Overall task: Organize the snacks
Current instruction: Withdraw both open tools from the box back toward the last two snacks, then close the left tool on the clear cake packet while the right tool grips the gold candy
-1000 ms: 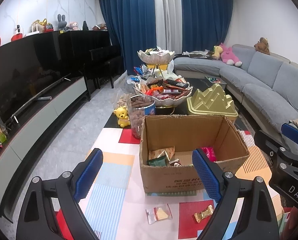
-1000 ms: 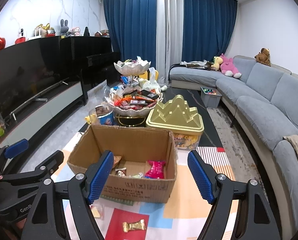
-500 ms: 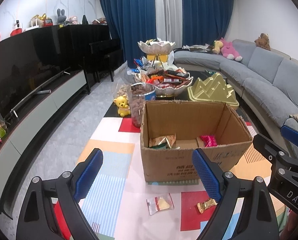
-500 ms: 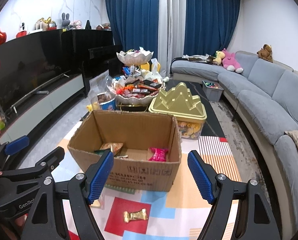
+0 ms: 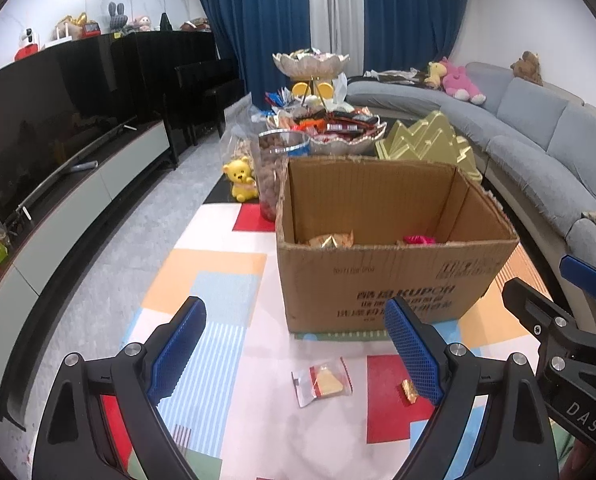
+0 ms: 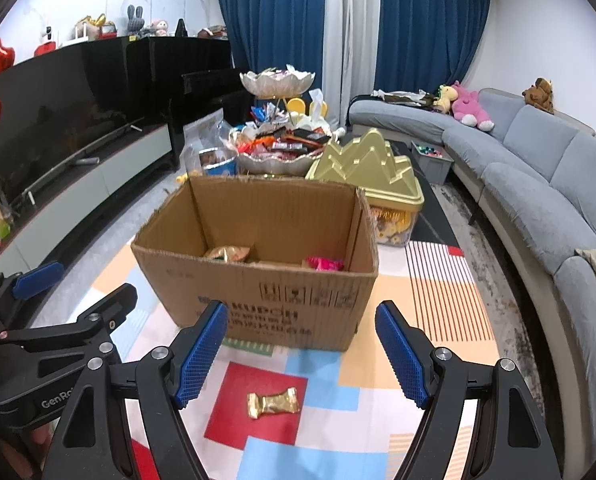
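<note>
An open cardboard box [image 5: 381, 280] [image 6: 274, 300] stands on a patterned mat and holds a few snack packets, one gold [image 6: 228, 254] and one pink [image 6: 325, 264]. A clear packet with a gold piece [image 5: 322, 381] lies on the mat in front of the box, between my left fingers. A gold-wrapped candy [image 6: 273, 402] [image 5: 409, 391] lies on a red square. My left gripper [image 5: 294, 352] is open and empty above the mat. My right gripper [image 6: 301, 356] is open and empty above the gold candy.
Behind the box stand a tiered bowl of snacks [image 5: 329, 128], a jar of nuts [image 5: 276, 176], a yellow bear [image 5: 242, 180] and a gold tin [image 6: 367, 172]. A TV cabinet [image 5: 78, 184] runs along the left. A grey sofa [image 6: 537, 184] curves on the right.
Both grippers have pulled back and lowered from over the box. The box now looks farther off and the loose candies lie nearer between the fingers. Both stay open.
</note>
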